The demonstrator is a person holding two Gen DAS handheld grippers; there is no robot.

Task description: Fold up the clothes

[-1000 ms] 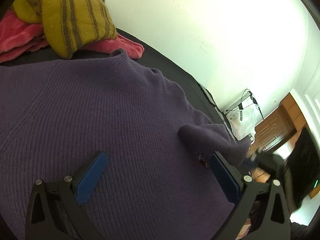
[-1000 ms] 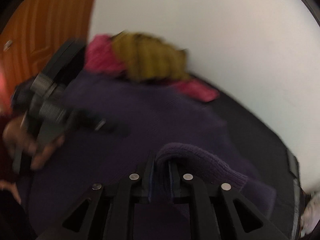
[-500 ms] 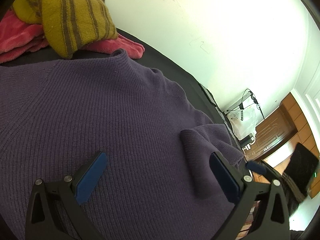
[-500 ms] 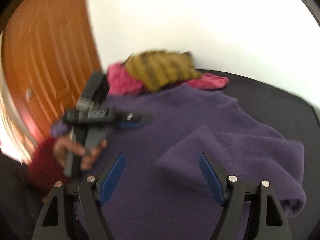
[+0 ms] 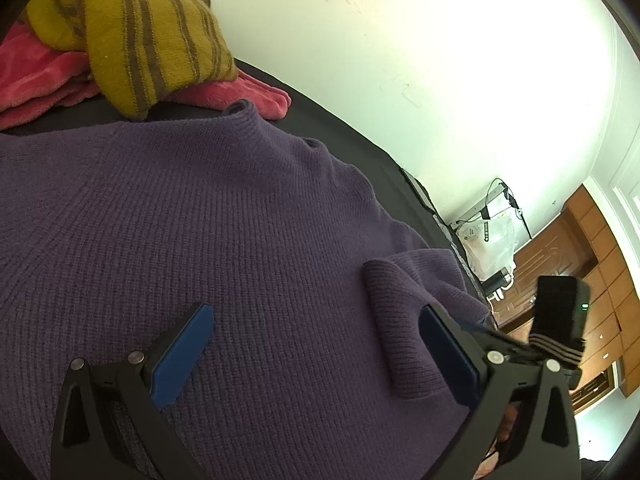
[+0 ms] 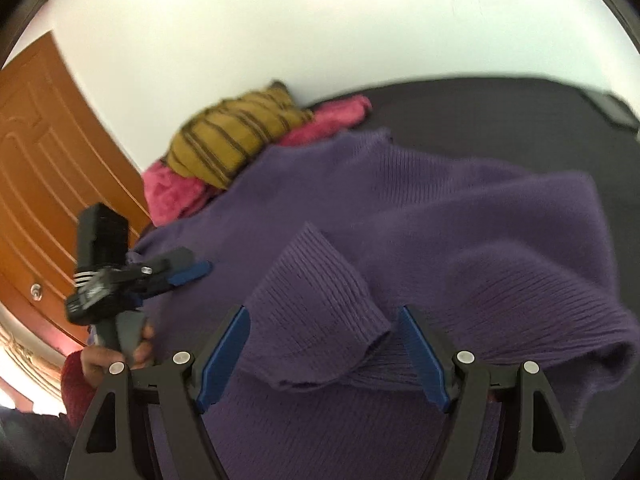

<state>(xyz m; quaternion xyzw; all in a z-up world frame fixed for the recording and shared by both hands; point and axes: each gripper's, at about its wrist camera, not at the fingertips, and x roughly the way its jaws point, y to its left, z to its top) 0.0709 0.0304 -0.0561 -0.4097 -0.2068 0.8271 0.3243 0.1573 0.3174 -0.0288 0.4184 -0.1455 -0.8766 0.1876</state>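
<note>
A purple knit sweater (image 5: 208, 232) lies spread on a dark surface (image 5: 352, 140); it also shows in the right wrist view (image 6: 400, 200). One sleeve (image 6: 316, 304) is folded across the body, its cuff (image 5: 396, 320) lying loose. My left gripper (image 5: 316, 344) is open and empty just above the sweater's body. It also shows at the left of the right wrist view (image 6: 188, 272). My right gripper (image 6: 324, 356) is open, with the cuff lying between the jaws and not gripped.
A yellow striped sweater (image 5: 132, 28) lies on pink garments (image 5: 36, 80) at the far end by the white wall. An orange door (image 6: 40, 184) stands to the left. A plastic bag (image 5: 488, 240) and wooden cabinets (image 5: 592, 248) sit beyond the surface's right edge.
My right gripper was shut on the sleeve cuff a second ago; it opened, let the cuff drop onto the sweater body and drew back. The left gripper stayed still.
</note>
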